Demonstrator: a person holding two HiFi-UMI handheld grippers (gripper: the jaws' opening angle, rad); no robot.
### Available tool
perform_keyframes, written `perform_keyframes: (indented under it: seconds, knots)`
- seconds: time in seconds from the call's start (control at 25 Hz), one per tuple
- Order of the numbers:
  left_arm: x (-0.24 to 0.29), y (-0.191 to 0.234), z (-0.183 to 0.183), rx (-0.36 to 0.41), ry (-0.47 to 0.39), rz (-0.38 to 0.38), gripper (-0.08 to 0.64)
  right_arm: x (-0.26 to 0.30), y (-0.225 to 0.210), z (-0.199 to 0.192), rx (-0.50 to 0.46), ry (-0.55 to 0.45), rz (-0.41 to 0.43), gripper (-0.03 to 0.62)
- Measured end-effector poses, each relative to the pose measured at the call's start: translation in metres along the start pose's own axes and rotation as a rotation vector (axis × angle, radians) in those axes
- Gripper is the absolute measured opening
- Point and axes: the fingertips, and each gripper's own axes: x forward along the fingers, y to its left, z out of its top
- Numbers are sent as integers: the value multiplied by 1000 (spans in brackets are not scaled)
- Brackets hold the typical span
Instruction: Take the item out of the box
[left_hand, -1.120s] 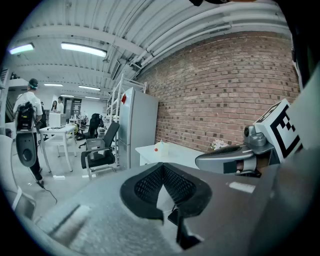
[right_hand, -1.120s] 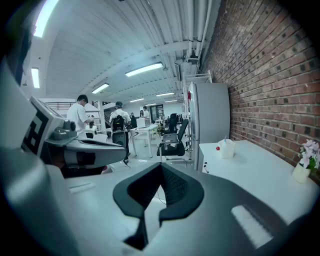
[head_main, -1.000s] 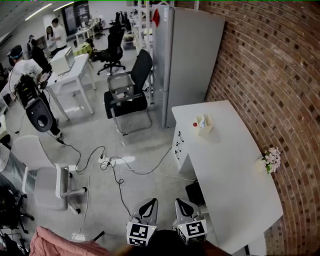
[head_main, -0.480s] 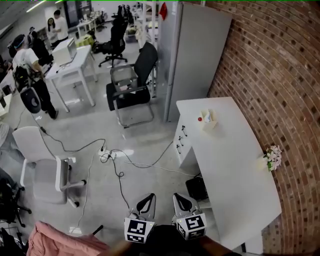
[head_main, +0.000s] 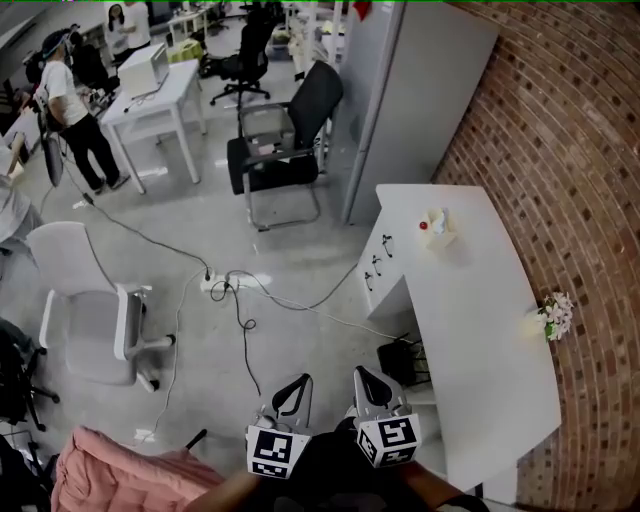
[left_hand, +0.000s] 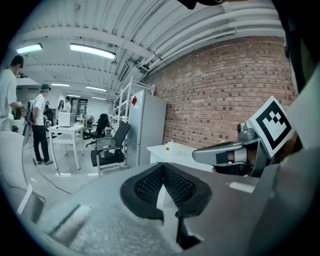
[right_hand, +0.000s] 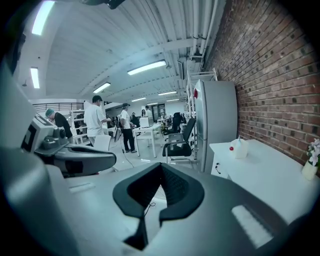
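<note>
A small white box (head_main: 439, 226) stands at the far end of the white table (head_main: 480, 330), with a small red item (head_main: 423, 226) at its left side. In the right gripper view the box (right_hand: 240, 148) and the red item (right_hand: 231, 148) lie far ahead on the right. The left gripper view shows the box (left_hand: 172, 145) small and distant. My left gripper (head_main: 297, 383) and right gripper (head_main: 362, 375) hang side by side over the floor, well short of the table. Both are shut with nothing in them: left jaw tips (left_hand: 163, 165) meet, and so do the right ones (right_hand: 161, 165).
A small vase of flowers (head_main: 556, 315) stands on the table by the brick wall (head_main: 570, 150). A black office chair (head_main: 280, 160), a grey cabinet (head_main: 415, 90), a white chair (head_main: 95, 320) and floor cables (head_main: 235, 290) lie ahead. People stand at the far left (head_main: 70, 105).
Both grippers and the head camera have moved across the floor, so the table and box sit further right and higher in the head view. The jaws stayed shut.
</note>
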Motion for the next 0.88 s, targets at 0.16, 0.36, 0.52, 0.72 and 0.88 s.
perform_keyframes:
  seconds: [0.16,0.36,0.52,0.72,0.88]
  knots:
    - [4,10,0,-19,-1,19,5,10,-2,5,-6,3,4,2]
    - [29,21,5,-16,7,30,5,33,-13,11,-19,-12,26,2]
    - [66,26,17,10,18,32,5,56,-36,19,-7,-10,47,2]
    - [123,18,40,34,19,15,5,84,-77,32,-22,-14,85,2]
    - [163,14,55,41,42,15,5,103,-109,39,-9,-4,100,2]
